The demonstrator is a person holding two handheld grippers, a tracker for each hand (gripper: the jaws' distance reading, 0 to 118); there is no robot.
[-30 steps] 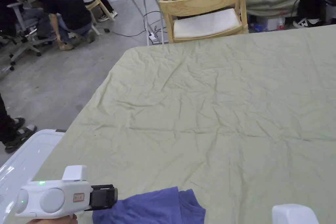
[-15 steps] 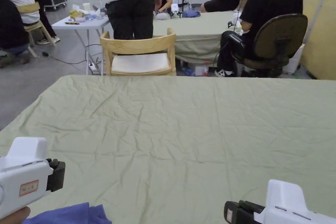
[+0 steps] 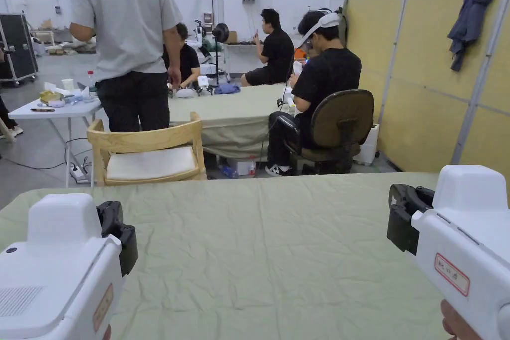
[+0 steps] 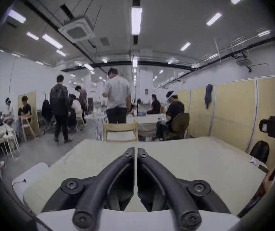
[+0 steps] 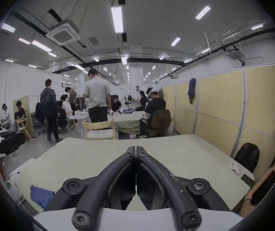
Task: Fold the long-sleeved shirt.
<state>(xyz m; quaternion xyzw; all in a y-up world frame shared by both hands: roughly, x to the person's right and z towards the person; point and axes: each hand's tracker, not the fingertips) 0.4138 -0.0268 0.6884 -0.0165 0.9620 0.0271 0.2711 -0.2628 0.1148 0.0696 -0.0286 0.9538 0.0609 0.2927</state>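
Green-covered table (image 3: 279, 256) lies bare between both closed, empty tongs (image 4: 136, 151) (image 5: 136, 149), shirt (image 5: 40, 197) at its near-left edge.

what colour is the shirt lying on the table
Blue-purple shirt; clearest in the right gripper view.

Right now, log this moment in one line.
left tongs shut, empty | right tongs shut, empty | crumpled blue shirt unfolded, near table edge

Both claws (image 4: 136, 151) (image 5: 136, 149) raised (jaws together)
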